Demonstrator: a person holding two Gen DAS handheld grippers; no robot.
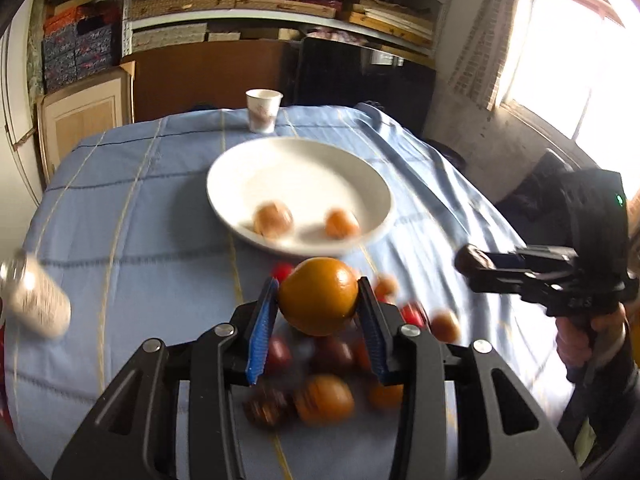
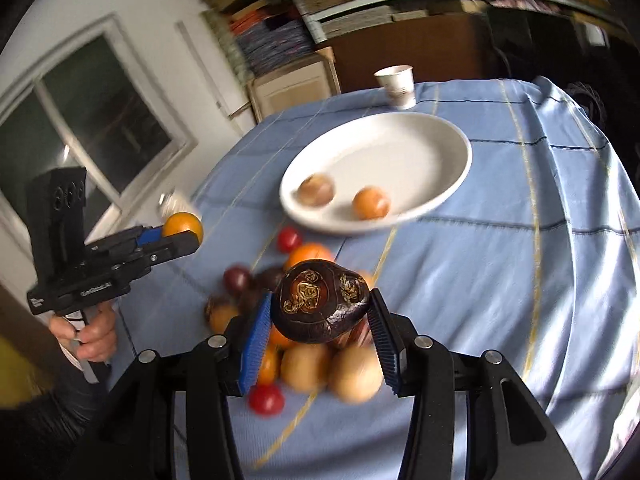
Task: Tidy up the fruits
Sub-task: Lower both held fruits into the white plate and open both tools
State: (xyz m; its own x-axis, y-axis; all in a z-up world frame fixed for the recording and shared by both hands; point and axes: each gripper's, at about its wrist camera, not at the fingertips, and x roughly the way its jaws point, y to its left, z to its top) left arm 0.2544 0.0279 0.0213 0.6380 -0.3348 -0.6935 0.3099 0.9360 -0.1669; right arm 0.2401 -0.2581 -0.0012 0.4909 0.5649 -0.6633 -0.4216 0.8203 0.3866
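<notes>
Two pieces of fruit hang clear of the heap at once, each carried toward the white plate (image 1: pixel 224 184) at the middle of the blue-clothed counter (image 1: pixel 120 240). The left hand-held gripper (image 1: pixel 318 300) is clamped on an orange (image 1: pixel 318 294), its blue-padded fingers (image 1: pixel 262 328) pressing either flank so the round fruit cannot roll out; it hovers just short of the plate's near rim. The right hand-held gripper (image 2: pixel 320 316) is clamped on a dark, glossy purple-brown fruit (image 2: pixel 320 304) with golden scarring, likewise held above the heap, nearer than the plate.

Two small fruits, a tan one (image 2: pixel 316 190) and an orange one (image 2: pixel 370 202), already lie in the plate's near side, which suggests the plate is the gathering place. The loose pile of fruit (image 2: pixel 312 364), red, orange, tan and dark, sits on the cloth on the plate's near side. A paper cup (image 1: pixel 263 110) stands beyond the plate's far rim, and a blurred pale bottle (image 1: pixel 36 300) is well off to the plate's left.

White lettering runs along the body of the left gripper as seen from the right wrist, too small to read; the cup's faint print is illegible too.
</notes>
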